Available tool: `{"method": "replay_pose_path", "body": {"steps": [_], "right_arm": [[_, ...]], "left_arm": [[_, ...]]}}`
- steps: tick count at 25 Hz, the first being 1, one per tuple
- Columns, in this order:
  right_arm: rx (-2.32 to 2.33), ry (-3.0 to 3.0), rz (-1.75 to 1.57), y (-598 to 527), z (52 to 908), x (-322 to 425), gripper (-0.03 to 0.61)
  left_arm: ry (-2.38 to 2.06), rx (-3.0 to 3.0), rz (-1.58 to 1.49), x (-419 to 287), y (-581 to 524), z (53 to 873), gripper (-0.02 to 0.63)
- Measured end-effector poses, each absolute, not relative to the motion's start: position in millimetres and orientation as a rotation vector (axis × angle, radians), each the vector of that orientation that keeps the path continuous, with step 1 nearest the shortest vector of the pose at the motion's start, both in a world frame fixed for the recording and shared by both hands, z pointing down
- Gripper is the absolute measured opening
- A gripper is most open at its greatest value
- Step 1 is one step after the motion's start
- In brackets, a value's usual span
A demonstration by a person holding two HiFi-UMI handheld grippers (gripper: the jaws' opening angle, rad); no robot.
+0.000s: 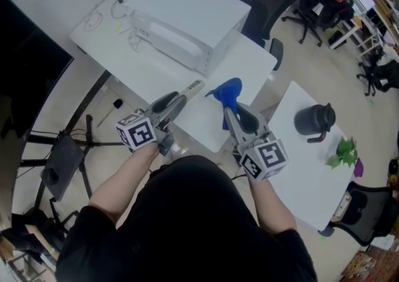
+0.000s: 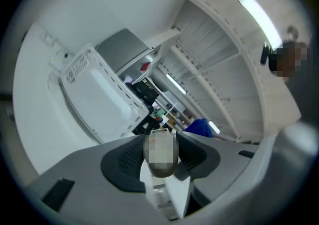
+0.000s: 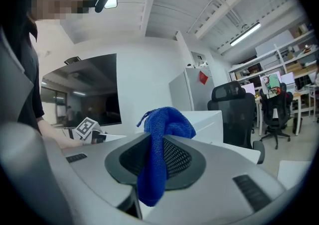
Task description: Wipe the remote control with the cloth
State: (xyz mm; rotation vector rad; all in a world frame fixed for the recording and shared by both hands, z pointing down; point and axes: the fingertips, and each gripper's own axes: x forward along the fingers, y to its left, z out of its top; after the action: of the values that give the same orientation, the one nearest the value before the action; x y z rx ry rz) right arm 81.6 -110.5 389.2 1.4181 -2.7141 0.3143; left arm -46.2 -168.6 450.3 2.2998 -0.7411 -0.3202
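Head view, nearest first: our left gripper [image 1: 181, 98] is clamped on one end of the remote control [image 1: 194, 87], and the far end sticks out free over the table [image 1: 249, 62] edge. The left gripper view confirms it, with pads on both sides of the remote's white body [image 2: 167, 191]. Our right gripper [image 1: 229, 109] pinches the blue cloth [image 1: 227, 92] just beside the remote's tip; we can't tell if they touch. In the right gripper view the cloth [image 3: 159, 139] is bunched between the pads, loose ends above and below.

Our read on handling:
- remote: light, rigid, smooth plastic, likely to slide or pivot under side load. Keep the end grip and wipe along its length.
- cloth: soft, limp, grippy. Only the bunch past the jaws does any work.

Farther back: white box [image 1: 187, 19], untouched.
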Motion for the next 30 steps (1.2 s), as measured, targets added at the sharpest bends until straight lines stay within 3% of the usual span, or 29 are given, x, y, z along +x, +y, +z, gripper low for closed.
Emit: {"method": "replay_pose_path", "body": {"steps": [5,9,30], "right_arm": [[1.446,-2.608,0.42,-89,426,93,0.075],[1.46,-2.54,0.459,-75,441,99,0.075],[1.35,-2.451,0.466,-67,470,84,0.075]], "left_arm": [[-1.116,2.501,0.259,-71,-195,530,0.192],[-1.205,2.494,0.531,-79,-206,583,0.192],[-1.109,2.324,1.179,-88,-199,706,0.193]]}}
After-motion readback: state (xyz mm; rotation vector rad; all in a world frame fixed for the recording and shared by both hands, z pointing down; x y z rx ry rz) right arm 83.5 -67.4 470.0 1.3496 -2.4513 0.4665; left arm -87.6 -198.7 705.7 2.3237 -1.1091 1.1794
